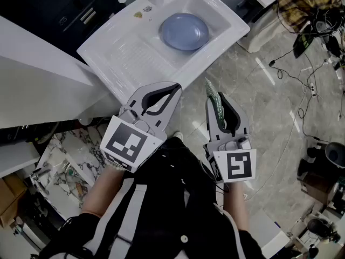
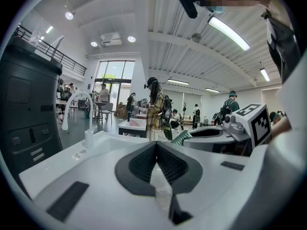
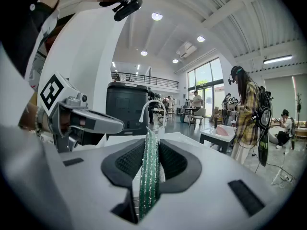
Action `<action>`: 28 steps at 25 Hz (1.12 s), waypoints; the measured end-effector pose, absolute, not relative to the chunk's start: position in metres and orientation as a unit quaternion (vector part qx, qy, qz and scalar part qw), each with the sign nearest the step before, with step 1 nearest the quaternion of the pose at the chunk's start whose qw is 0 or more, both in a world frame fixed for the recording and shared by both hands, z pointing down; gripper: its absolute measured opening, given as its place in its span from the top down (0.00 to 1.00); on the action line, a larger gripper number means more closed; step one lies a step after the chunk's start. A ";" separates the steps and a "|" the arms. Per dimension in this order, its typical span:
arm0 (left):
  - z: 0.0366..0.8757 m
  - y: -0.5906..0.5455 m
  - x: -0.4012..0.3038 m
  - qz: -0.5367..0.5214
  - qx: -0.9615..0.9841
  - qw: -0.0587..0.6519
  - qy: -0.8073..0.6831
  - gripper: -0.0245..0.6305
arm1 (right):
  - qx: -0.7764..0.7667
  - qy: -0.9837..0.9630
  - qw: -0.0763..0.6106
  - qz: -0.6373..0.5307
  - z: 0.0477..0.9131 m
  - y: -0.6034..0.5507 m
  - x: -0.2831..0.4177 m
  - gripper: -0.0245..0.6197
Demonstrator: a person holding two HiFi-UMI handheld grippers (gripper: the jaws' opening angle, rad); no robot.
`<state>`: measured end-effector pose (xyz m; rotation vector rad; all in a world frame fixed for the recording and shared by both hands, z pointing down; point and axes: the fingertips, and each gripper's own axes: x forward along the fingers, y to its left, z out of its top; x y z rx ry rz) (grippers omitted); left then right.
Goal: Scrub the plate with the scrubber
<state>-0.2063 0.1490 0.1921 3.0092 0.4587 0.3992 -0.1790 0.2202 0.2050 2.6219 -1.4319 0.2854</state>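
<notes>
Scene: seen from above, a person stands at the near edge of a white moulded sink unit point(image 1: 108, 55) with a ribbed draining board on its left and a basin on its right.
Plate: a round, shallow blue-grey plate point(image 1: 184, 31) lies flat in the basin, at the far right of the sink, well apart from both tools.
Right tool: the right hand-held gripper point(image 1: 217, 109) pinches a flat green mesh scrubber point(image 1: 212, 93) edge-on. The right gripper view shows its dark ribbed pads pressed on either face, the scrubber's tip poking out beyond them.
Left tool: the left hand-held gripper point(image 1: 173, 89) is pressed together with nothing between its pads, and hovers at the sink's near edge.
Stage: scrubbing looks not yet begun; the scrubber hangs over the grey marbled floor point(image 1: 259, 90), short of the basin.
Doing it well: reach the right tool forward and down over the basin wall, then tilt it so the scrubber's broad face, not its thin edge, meets the plate. Rub in small circles with light pressure so the plate does not skate. The left tool would probably have to spread first if it is to steady the rim.
</notes>
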 end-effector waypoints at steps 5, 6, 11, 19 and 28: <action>0.191 0.150 -0.206 0.125 0.980 0.034 0.149 0.96 | 0.872 -0.475 0.071 0.089 0.202 0.221 -0.178 0.82; 0.191 0.150 -0.206 0.128 0.980 0.037 0.148 0.96 | 0.873 -0.474 0.069 0.092 0.203 0.223 -0.178 0.82; 0.190 0.154 -0.204 0.129 0.980 0.036 0.144 0.96 | 0.878 -0.465 0.059 0.100 0.206 0.231 -0.173 0.82; 0.188 0.172 -0.193 0.118 0.984 0.028 0.129 0.96 | 0.875 -0.471 0.054 0.097 0.206 0.253 -0.162 0.82; 0.189 0.200 -0.186 0.123 0.986 0.024 0.111 0.96 | 0.873 -0.477 0.044 0.093 0.210 0.286 -0.150 0.82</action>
